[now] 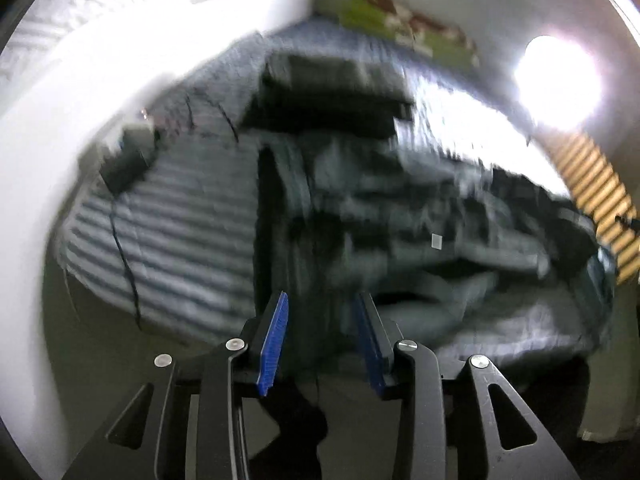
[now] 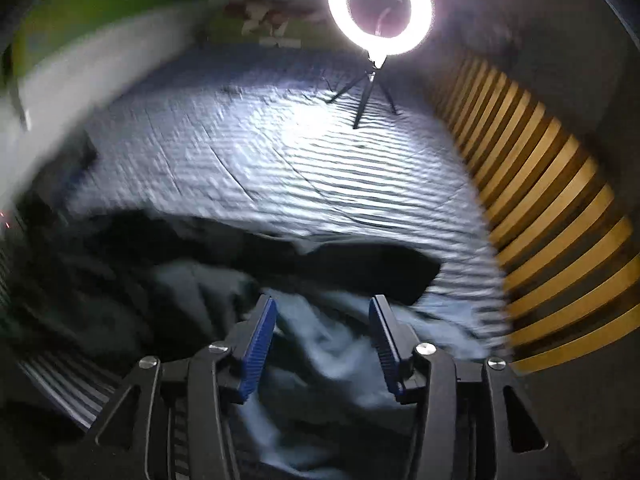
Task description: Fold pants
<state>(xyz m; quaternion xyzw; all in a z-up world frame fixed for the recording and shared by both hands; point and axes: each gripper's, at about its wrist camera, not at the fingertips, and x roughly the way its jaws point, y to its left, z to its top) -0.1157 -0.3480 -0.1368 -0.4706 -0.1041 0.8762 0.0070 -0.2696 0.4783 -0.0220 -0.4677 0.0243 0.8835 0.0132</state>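
Both views were heavily blurred, and fine detail could not be confirmed. The left gripper (image 1: 320, 300) had its jaws set apart, the blue pads (image 1: 274, 344) separated by a clear gap, with nothing seen clamped between them. Dark cloth lay beyond and below that gap, but whether it touched the pads could not be told.

The pants (image 1: 400, 216), dark grey, lay in a rumpled heap on the striped bedcover (image 1: 176, 240), ahead of the left gripper and spreading to its right. A small pale tag (image 1: 437, 241) showed on the fabric. Beyond the heap sat a flatter, darker stack of cloth (image 1: 328, 96), further up the bed; its nature was not discernible.

The right gripper (image 2: 322, 304) likewise stood with its jaws apart, nothing held between them. The pants (image 2: 320, 360) lay directly beneath and between its fingers, a lighter fold catching the light; contact could not be confirmed. The darker part of the garment extended to the left of this gripper.

A lit ring light (image 2: 380, 6) on a small tripod (image 2: 366, 88) stood on the bedcover (image 2: 320, 168), well apart from the garment. A slatted wooden panel (image 2: 560, 216) ran along the right side of the bed. A green patterned item (image 1: 404, 24) lay at the far end.
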